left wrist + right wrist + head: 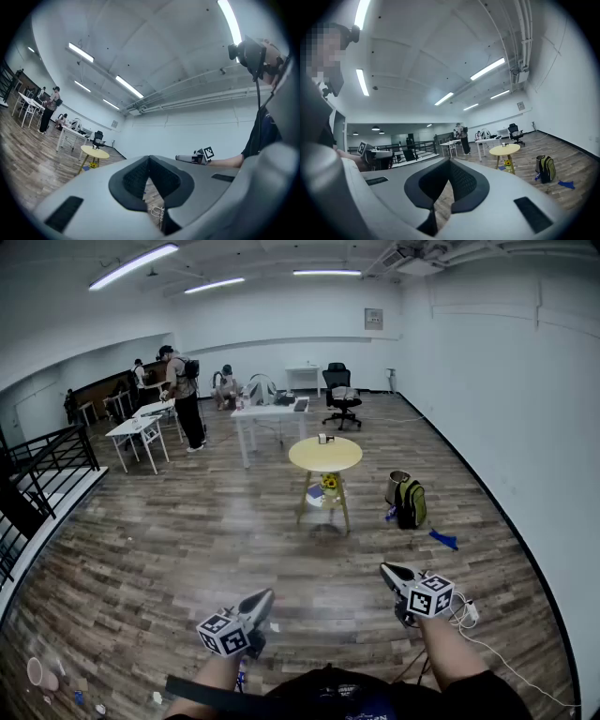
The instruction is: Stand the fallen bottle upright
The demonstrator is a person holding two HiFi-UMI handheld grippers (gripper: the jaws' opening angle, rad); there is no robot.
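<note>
A round yellow table [325,456] stands mid-room, far ahead of me, with a small pale object [324,438] on its top; it is too small to tell whether it is the bottle. The table also shows in the left gripper view [94,152] and the right gripper view [505,149]. My left gripper [265,596] and right gripper [386,569] are held level above the wooden floor, well short of the table. Both are shut with nothing between the jaws [149,159] [450,161]. Each gripper view shows the other gripper off to the side [194,157] [377,152].
A green-black backpack [410,503] and a metal bin [397,486] sit right of the table, with a blue scrap [443,539] on the floor. A white cable [469,615] lies by my right arm. White desks [272,413], an office chair [341,395], people and a black railing [37,474] lie farther off.
</note>
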